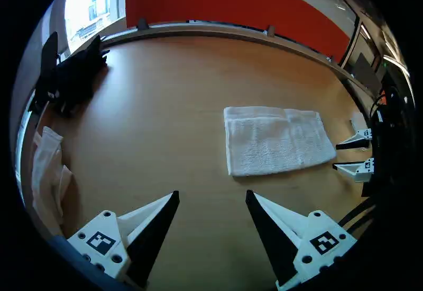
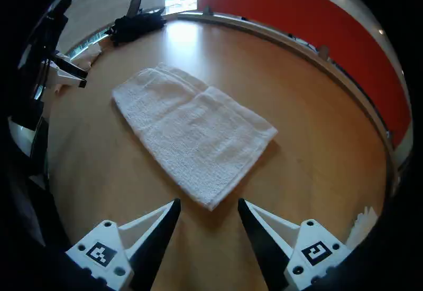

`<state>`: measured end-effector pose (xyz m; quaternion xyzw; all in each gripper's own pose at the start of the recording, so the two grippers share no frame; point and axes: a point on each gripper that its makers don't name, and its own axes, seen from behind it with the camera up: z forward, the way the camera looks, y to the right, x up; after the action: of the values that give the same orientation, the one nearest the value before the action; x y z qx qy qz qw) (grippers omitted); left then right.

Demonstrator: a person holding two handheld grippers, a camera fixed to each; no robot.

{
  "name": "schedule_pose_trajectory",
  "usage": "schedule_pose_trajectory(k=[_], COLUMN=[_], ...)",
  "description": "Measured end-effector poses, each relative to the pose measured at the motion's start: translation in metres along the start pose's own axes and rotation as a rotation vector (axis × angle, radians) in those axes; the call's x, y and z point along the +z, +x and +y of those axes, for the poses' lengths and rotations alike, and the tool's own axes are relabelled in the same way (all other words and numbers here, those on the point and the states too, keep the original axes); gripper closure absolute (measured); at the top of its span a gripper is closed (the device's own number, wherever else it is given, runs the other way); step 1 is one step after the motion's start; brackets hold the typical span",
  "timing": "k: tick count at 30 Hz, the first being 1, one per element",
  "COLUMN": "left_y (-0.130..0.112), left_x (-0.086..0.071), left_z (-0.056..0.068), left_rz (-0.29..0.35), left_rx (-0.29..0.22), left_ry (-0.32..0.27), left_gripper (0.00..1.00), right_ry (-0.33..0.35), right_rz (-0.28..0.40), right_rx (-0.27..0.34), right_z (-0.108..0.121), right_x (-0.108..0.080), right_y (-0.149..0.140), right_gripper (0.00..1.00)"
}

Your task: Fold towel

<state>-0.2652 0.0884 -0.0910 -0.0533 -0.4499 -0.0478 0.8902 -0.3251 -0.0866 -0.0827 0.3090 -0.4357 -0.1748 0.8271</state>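
Left claw (image 1: pixel 211 193) hangs spread over the wooden worktop (image 1: pixel 158 106); the folded white towel (image 1: pixel 275 140) lies flat at two o'clock. Right claw (image 2: pixel 209 201), also spread, has the towel's corner near at twelve.

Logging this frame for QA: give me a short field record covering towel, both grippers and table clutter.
towel: white, flat on the wooden table, looks folded, layered edges
left gripper: open, empty, well short of towel
right gripper: open, empty, tips just off the towel's near corner
clutter: black object at far edge; white cloth at side edge
backdrop: red panel
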Motion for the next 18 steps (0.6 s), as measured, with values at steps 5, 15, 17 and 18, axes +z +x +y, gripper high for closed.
schedule_pose_trajectory(k=[5, 15, 17, 18], left_y=[-0.002, -0.007, -0.008, -0.008], left_x=[-0.001, -0.003, -0.003, -0.003], left_z=[-0.004, -0.015, -0.016, -0.016], left_rz=[0.0, -0.007, -0.008, -0.008], left_rx=[-0.004, -0.015, -0.016, -0.016], left_ry=[0.006, 0.019, 0.02, 0.02], left_gripper=[0.07, 0.06, 0.06, 0.06], right_ry=[0.008, 0.027, 0.033, 0.035], right_rz=[-0.01, -0.015, -0.017, -0.018], right_rx=[-0.012, -0.006, -0.01, -0.012], right_z=[0.0, -0.001, -0.001, -0.002], right_x=[0.002, 0.002, 0.002, 0.001], right_y=[-0.001, 0.0, 0.0, 0.0], right_gripper=[0.42, 0.74, 0.81, 0.85])
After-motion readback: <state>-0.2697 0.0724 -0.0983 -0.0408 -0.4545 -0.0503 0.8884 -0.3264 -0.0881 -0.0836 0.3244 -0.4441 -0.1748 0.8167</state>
